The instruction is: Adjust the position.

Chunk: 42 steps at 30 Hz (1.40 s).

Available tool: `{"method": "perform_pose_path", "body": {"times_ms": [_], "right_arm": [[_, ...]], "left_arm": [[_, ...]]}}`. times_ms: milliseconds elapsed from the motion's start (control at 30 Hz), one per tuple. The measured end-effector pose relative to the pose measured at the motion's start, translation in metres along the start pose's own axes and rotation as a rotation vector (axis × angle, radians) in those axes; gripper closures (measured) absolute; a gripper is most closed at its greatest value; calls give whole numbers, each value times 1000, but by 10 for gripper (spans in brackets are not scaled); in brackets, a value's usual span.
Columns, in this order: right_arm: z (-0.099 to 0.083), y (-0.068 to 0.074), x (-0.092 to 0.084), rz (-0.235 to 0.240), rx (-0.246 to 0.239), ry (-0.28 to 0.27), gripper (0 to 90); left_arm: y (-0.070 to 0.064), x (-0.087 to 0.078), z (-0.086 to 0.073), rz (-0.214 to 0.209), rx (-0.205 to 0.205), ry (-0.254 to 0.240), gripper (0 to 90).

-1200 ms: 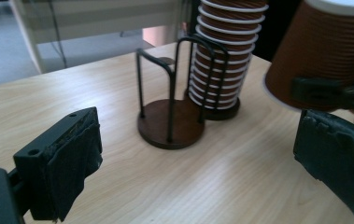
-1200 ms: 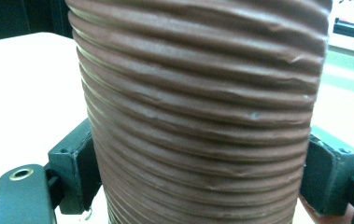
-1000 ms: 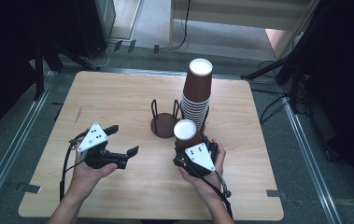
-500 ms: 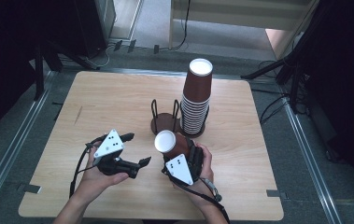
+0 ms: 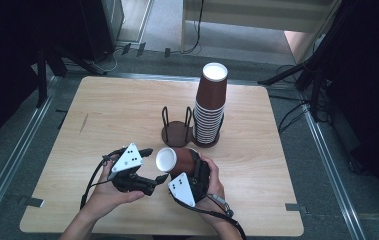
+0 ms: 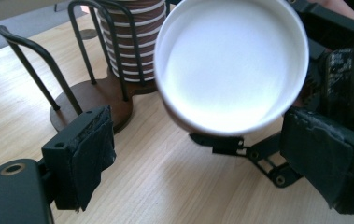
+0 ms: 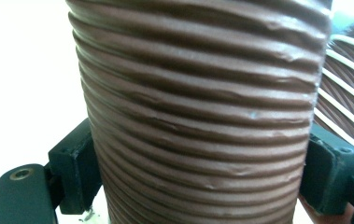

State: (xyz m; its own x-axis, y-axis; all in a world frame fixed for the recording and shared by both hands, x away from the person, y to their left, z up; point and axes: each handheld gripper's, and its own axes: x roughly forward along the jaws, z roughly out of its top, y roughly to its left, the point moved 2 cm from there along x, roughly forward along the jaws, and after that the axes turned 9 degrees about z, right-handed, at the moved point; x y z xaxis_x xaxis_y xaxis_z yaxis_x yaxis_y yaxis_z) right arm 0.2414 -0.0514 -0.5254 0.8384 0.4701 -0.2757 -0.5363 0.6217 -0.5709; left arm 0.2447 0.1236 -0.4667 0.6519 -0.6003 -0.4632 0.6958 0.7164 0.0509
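Note:
A brown ribbed paper cup (image 5: pixel 179 160) lies tipped on its side above the table, its white round end (image 6: pixel 233 65) facing my left gripper. My right gripper (image 5: pixel 193 172) is shut on the cup's wall (image 7: pixel 198 116), one pad (image 7: pixel 76 168) on each side. My left gripper (image 5: pixel 154 164) sits just left of the cup. Its jaws have just been closing, and the cup's white end lies between and above its pads (image 6: pixel 90 158), which do not touch it. A tall stack of upturned cups (image 5: pixel 209 110) stands behind.
An empty wire cup holder (image 5: pixel 177 131) on a round brown base (image 6: pixel 90 100) stands beside the stack's holder at mid-table. The wooden table (image 5: pixel 102 115) has bare room on its left half. Dark stands and cables (image 5: pixel 297 105) surround the table.
My right gripper brought the cup from beside the stack toward the near edge and tipped it sideways. My left gripper moved right up to the cup, its jaws narrowing.

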Motion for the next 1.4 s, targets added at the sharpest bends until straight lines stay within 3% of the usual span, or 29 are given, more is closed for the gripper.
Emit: {"method": "perform_pose_path", "body": {"times_ms": [133, 267, 533, 667, 800, 967, 1167, 1300, 1367, 1400], "right_arm": [[2, 7, 0, 28, -25, -12, 153], [4, 11, -1, 50, -41, -27, 153], [6, 21, -3, 126, -57, -65, 152], [7, 25, -4, 160, -74, -80, 151], [8, 25, -6, 191, -57, -93, 138], [7, 23, -7, 177, -46, -113, 89], [9, 20, -9, 200, -48, -97, 76], [15, 19, -15, 178, -103, -85, 68], [17, 18, -16, 188, -98, -84, 59], [20, 13, -18, 202, -69, -95, 48]], "left_arm": [[-5, 2, -2, -17, 36, 28, 36], [-6, 3, -2, -21, 42, 23, 39], [-9, 1, -3, -39, 99, 20, 84], [-13, 2, -5, -43, 151, 26, 147], [-16, 3, -7, -45, 171, 30, 162], [-15, 0, -7, -62, 189, 3, 197], [-10, 0, -8, -93, 138, -11, 206], [-4, -3, -9, -86, 100, -54, 209], [0, -3, -11, -68, 85, -73, 209], [4, -5, -11, -59, 60, -93, 211]]}}
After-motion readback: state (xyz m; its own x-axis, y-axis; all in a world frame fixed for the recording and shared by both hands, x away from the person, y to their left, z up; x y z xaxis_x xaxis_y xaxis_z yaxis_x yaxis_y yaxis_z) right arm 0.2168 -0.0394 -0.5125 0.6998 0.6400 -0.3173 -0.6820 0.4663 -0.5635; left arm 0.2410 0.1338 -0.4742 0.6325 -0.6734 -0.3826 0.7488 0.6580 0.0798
